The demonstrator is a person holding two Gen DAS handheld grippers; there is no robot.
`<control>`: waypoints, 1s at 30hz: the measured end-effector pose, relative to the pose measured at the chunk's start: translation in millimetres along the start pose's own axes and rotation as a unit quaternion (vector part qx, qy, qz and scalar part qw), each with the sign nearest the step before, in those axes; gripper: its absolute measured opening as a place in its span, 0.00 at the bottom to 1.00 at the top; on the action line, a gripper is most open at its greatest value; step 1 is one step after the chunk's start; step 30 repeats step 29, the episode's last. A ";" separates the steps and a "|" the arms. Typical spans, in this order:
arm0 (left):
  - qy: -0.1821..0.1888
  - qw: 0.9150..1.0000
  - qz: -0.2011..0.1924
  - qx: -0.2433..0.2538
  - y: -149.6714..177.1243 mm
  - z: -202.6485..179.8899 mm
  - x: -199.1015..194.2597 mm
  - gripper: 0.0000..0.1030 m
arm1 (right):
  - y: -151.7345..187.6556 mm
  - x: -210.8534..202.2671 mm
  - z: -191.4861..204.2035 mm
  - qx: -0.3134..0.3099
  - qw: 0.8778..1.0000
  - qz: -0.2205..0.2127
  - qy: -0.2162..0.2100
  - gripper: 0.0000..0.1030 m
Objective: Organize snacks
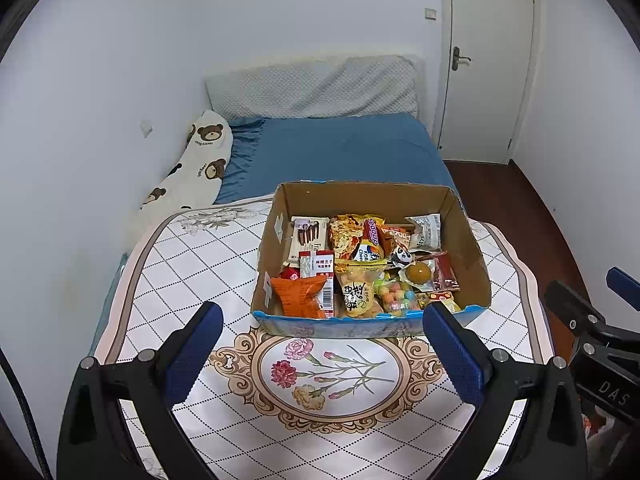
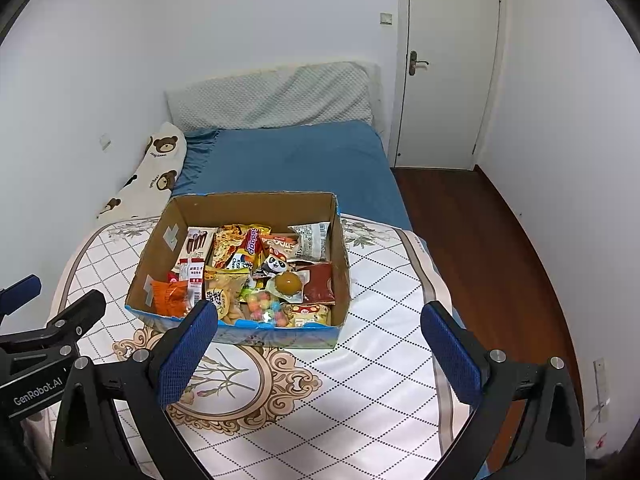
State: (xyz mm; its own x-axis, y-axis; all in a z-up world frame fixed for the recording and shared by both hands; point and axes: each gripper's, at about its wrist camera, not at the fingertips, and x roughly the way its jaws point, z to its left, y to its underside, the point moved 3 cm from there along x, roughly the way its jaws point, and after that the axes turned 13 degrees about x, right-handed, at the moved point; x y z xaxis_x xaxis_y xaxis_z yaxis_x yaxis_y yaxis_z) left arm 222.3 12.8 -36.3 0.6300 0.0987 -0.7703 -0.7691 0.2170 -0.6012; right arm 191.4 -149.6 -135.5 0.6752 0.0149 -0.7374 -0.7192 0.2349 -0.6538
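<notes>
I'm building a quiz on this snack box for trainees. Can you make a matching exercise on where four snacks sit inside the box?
Things:
1. orange crinkled bag
2. chocolate stick pack
3. white printed wrapper
4. dark red sachet

Places in the cardboard box:
A. far right corner
B. near left corner
C. along the right wall, near half
D. far left

Pairs: 1-B, 2-D, 3-A, 4-C
</notes>
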 end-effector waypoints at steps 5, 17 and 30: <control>0.001 1.000 0.002 0.000 0.6 -0.5 0.4 1.00 | 0.3 0.0 -1.0 0.002 1.000 -0.002 0.001 1.00; 0.001 1.000 0.001 0.001 1.1 -1.0 0.5 1.00 | 1.6 -1.2 -4.1 0.006 1.000 -0.002 0.005 1.00; -0.001 1.000 -0.004 0.000 0.7 -2.9 0.3 1.00 | 3.4 -0.7 -7.3 0.009 1.000 -0.002 0.007 1.00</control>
